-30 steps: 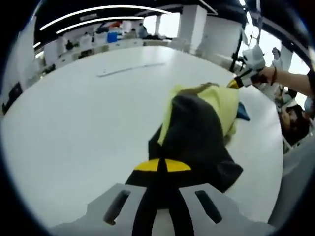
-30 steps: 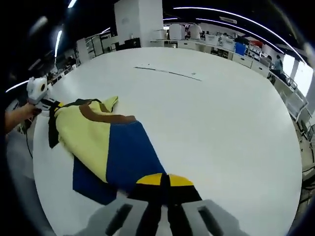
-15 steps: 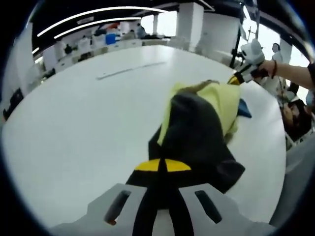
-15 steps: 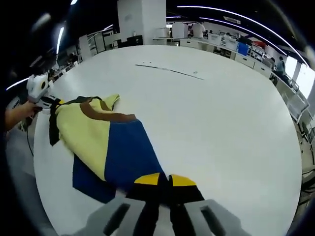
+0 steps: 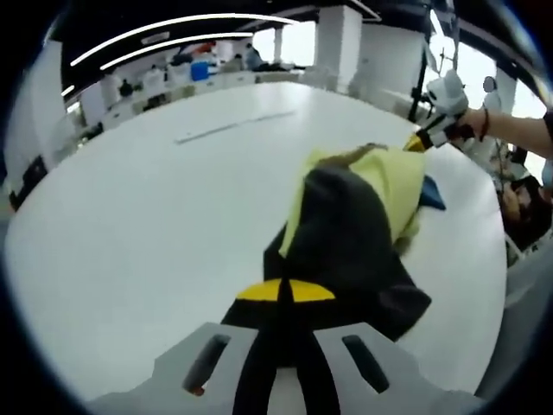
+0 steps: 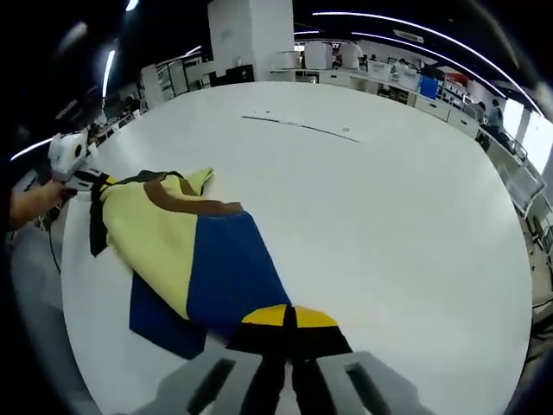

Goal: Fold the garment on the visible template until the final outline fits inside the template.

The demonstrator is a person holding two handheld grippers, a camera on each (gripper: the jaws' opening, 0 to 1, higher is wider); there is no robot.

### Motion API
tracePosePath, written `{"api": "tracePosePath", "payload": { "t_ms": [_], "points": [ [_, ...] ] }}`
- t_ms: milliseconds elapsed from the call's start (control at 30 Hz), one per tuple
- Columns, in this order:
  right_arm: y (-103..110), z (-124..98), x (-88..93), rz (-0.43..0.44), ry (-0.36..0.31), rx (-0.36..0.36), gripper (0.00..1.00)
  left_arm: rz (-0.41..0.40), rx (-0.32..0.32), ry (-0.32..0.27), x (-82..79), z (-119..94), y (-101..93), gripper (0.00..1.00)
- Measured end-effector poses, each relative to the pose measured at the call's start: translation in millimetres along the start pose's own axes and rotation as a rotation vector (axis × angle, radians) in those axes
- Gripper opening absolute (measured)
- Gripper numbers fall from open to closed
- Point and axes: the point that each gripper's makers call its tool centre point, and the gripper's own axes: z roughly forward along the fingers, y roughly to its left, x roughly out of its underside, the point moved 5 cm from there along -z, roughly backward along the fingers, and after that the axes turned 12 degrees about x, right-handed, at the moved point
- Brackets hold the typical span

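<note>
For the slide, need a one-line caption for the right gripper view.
Right claw shut on the blue edge of a yellow, blue and brown garment spread on a white table.

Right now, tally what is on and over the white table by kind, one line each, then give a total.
Garment (yellow, blue, brown, black panels): 1
Handheld tools: 2, the left tool and the right tool, each shut on the garment
Thin line marked on the table: 1
Total: 4
</note>
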Motion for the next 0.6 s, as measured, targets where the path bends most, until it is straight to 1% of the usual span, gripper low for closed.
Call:
{"api": "tracePosePath", "payload": {
  "t_ms": [33, 133, 233, 333, 467, 533, 600],
  "points": [
    [0, -1, -0.9, 0.0, -0.003, 0.007, 0.0, 0.014, -0.003, -0.001, -1.3, -2, -0.1, 0.0],
    [-2, -6, -5.6, 0.001, -0.022, 0.026, 0.0, 0.01, 0.001, -0.023, -6.8, -9, -1.0, 0.0],
    [-6, -15, -11.5, -0.003, -0.055, 0.049, 0.0, 0.028, -0.02, -0.041, -11.8, -16, 0.9, 0.0],
    [-9, -22, -15.9, 0.01, -0.076, 0.059, 0.0, 0.032, -0.027, -0.06, -16.9, -21, 1.6, 0.0],
    [-12, -32, -23.3, 0.009, -0.109, 0.072, 0.0, 0.039, -0.043, -0.092, -27.0, -31, 4.2, 0.0],
    [-12, -36, -27.0, 0.007, -0.124, 0.077, 0.0, 0.034, -0.036, -0.098, -30.9, -35, 5.1, 0.0],
    [-13, -40, -30.8, 0.01, -0.136, 0.082, 0.0, 0.048, -0.037, -0.099, -34.1, -39, 4.5, 0.0]
  ]
}}
